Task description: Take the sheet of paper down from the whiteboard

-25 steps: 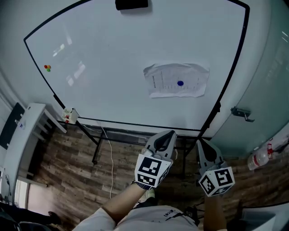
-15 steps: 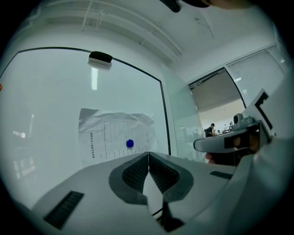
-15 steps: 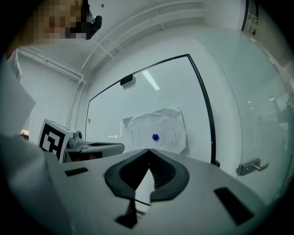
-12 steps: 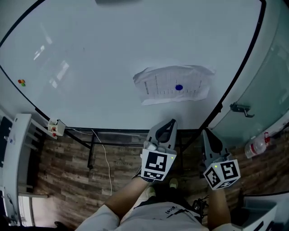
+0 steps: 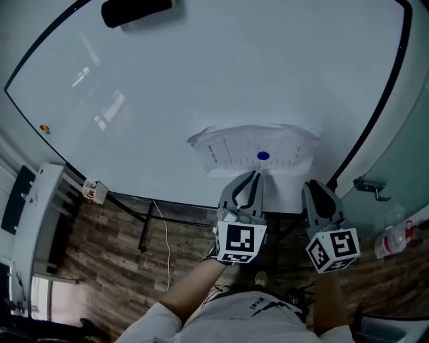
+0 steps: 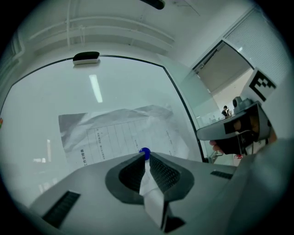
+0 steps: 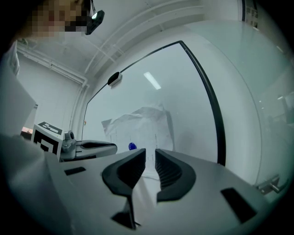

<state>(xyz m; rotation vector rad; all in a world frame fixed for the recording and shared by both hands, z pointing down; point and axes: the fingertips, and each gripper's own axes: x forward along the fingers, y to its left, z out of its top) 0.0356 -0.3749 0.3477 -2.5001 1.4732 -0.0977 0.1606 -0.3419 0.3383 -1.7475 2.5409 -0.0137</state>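
Note:
A crumpled printed sheet of paper (image 5: 231,151) hangs on the whiteboard (image 5: 201,80) under a round blue magnet (image 5: 263,156). My left gripper (image 5: 252,175) points at the sheet's lower edge, just below the magnet. In the left gripper view its tips (image 6: 145,158) meet right under the magnet (image 6: 144,151); the jaws are just opening, with nothing between them. My right gripper (image 5: 312,186) is beside it, under the sheet's lower right corner. Its jaws (image 7: 150,153) stand a narrow gap apart, empty, and the paper (image 7: 142,124) shows beyond them.
A black eraser (image 5: 136,11) sits on the board's top edge. Small red and green magnets (image 5: 44,128) are at its far left. A white shelf (image 5: 40,214) stands at lower left, a glass partition with a metal handle (image 5: 372,187) and a bottle (image 5: 392,238) at right.
Both grippers have moved forward to the whiteboard. The paper now lies just beyond their tips, and the left tip has reached its lower edge.

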